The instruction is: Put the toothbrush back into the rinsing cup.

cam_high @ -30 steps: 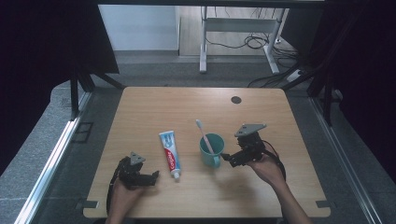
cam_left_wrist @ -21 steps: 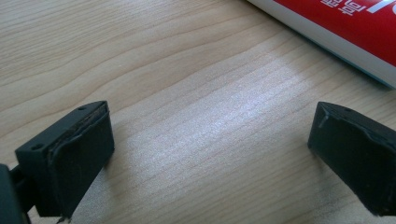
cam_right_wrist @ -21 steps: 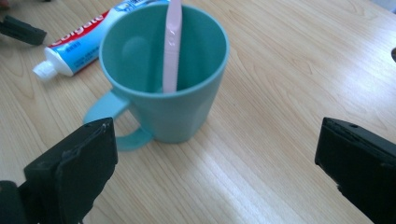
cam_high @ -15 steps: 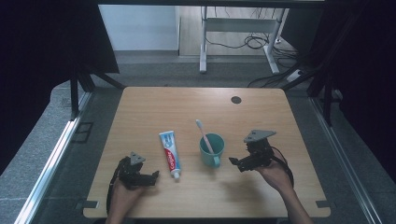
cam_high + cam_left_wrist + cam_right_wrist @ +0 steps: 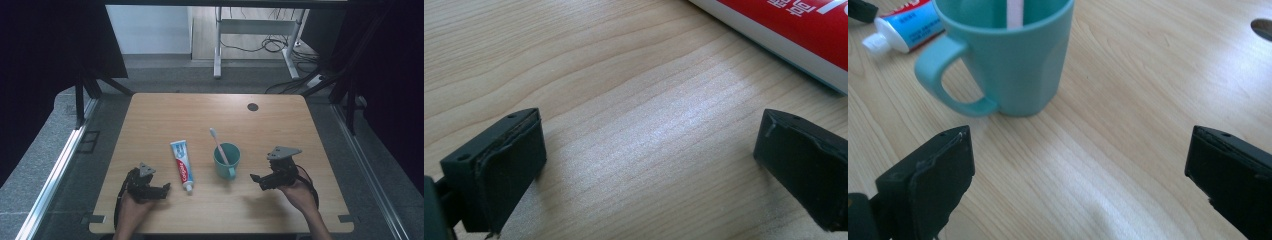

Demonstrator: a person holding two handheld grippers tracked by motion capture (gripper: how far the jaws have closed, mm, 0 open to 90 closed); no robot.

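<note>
My right hand-held gripper [image 5: 256, 178] and left hand-held gripper [image 5: 166, 187] both sit spread near the tabletop's [image 5: 280, 125] front edge; the mug [image 5: 226, 161] hides the toothbrush's [image 5: 218, 145] lower end.

black claws [image 5: 256, 178] with grey three-cornered plates [image 5: 283, 152].

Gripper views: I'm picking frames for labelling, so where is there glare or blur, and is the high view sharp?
Left gripper view: a pale sheen on the table between the open jaws; the toothpaste tube is cut off at the corner. Right gripper view: the mug is fairly sharp, the near jaws soft. High view: evenly lit tabletop, dark surroundings, small things soft.
</note>
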